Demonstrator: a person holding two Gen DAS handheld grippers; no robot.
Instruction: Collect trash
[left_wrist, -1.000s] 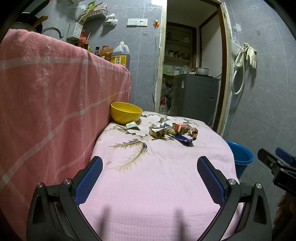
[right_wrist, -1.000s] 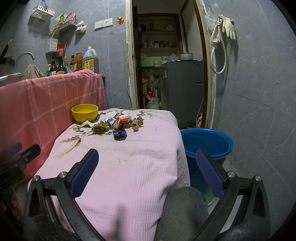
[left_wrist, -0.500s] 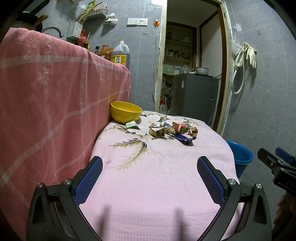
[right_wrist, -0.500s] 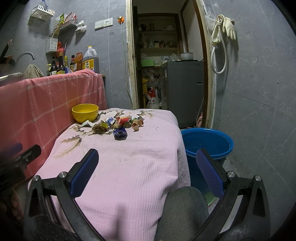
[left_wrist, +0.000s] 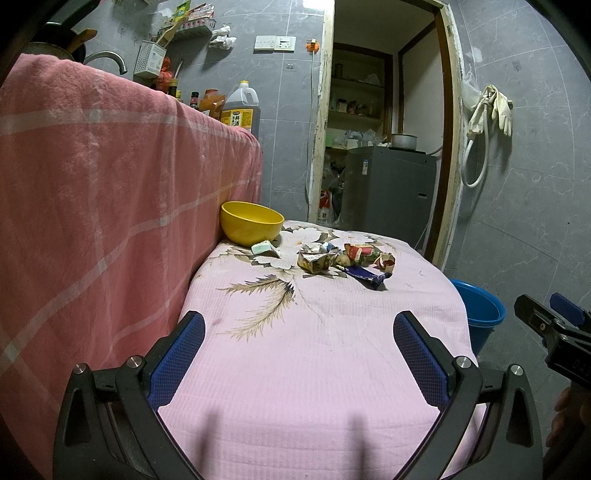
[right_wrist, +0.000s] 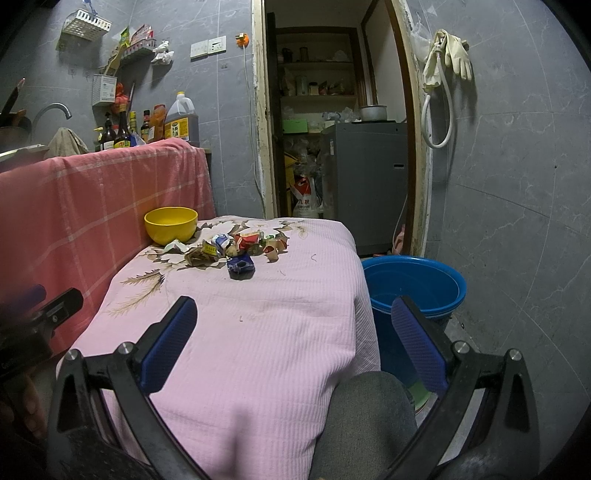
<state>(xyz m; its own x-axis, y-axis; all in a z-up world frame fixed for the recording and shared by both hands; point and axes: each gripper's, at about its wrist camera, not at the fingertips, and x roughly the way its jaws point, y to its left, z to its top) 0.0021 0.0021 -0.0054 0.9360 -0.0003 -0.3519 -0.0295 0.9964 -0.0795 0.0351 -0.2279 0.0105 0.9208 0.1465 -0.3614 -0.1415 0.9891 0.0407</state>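
Beside the yellow bowl (left_wrist: 252, 223) at the pink-covered table's (left_wrist: 325, 354) far end, the crumpled wrappers (left_wrist: 345, 258) lie untouched, unchanged from a second ago, while left gripper (left_wrist: 297, 352) and right gripper (right_wrist: 295, 341) hang back, jaws spread, empty, collecting not yet begun.

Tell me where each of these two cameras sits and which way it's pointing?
Left wrist view: rides on the left gripper, low beside the pink towel, facing along the table to the trash pile; the right gripper and a fingertip show at the edge.
Right wrist view: rides on the right gripper, facing the same way from nearer the blue bucket; a grey-clad knee shows below.
Shared: trash pile, yellow bowl, bucket, doorway.
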